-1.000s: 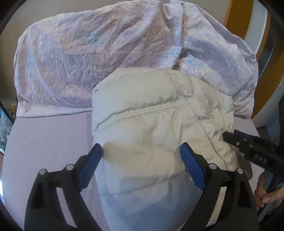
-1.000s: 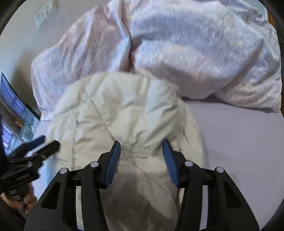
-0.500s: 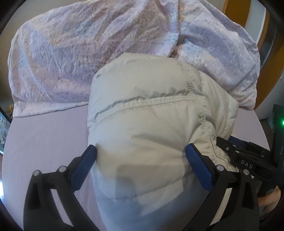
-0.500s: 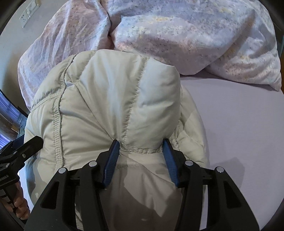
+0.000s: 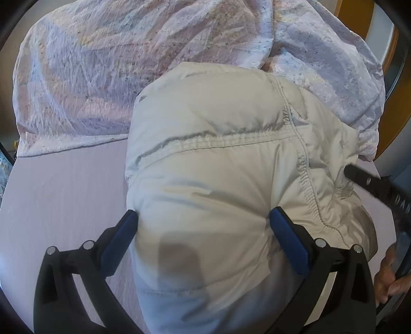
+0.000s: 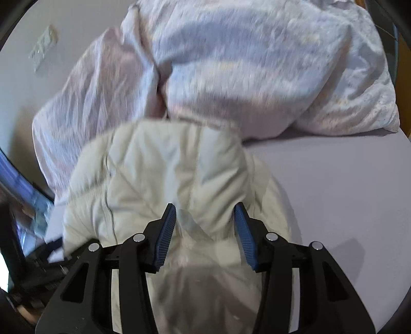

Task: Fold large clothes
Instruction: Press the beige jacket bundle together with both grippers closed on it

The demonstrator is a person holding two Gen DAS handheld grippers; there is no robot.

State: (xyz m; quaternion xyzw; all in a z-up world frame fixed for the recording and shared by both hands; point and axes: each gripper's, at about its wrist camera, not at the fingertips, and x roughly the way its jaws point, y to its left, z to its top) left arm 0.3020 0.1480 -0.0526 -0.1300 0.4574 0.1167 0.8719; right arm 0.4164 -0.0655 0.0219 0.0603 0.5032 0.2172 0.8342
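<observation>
A cream puffy quilted jacket [image 5: 218, 164] lies bundled on a lilac bed sheet [image 5: 64, 195]. My left gripper [image 5: 203, 226] is open, its blue pads [image 5: 287, 241] on either side of the jacket's near bulge, touching the fabric. In the right wrist view the same jacket [image 6: 164, 174] lies under my right gripper [image 6: 204, 226], which is open with jacket fabric between its pads [image 6: 165, 231]. The right gripper's black body [image 5: 375, 187] shows at the right edge of the left wrist view.
A crumpled lilac-patterned duvet [image 5: 154, 59] is heaped behind the jacket, also in the right wrist view [image 6: 244, 66]. A wooden door frame [image 5: 359, 23] stands at the far right. A wall socket [image 6: 43, 48] is on the wall at left. Bare sheet [image 6: 334, 185] lies right of the jacket.
The left gripper pushed forward so the jacket bulge sits between its pads. The right gripper pulled back and up; the jacket looks smaller and blurred in its view.
</observation>
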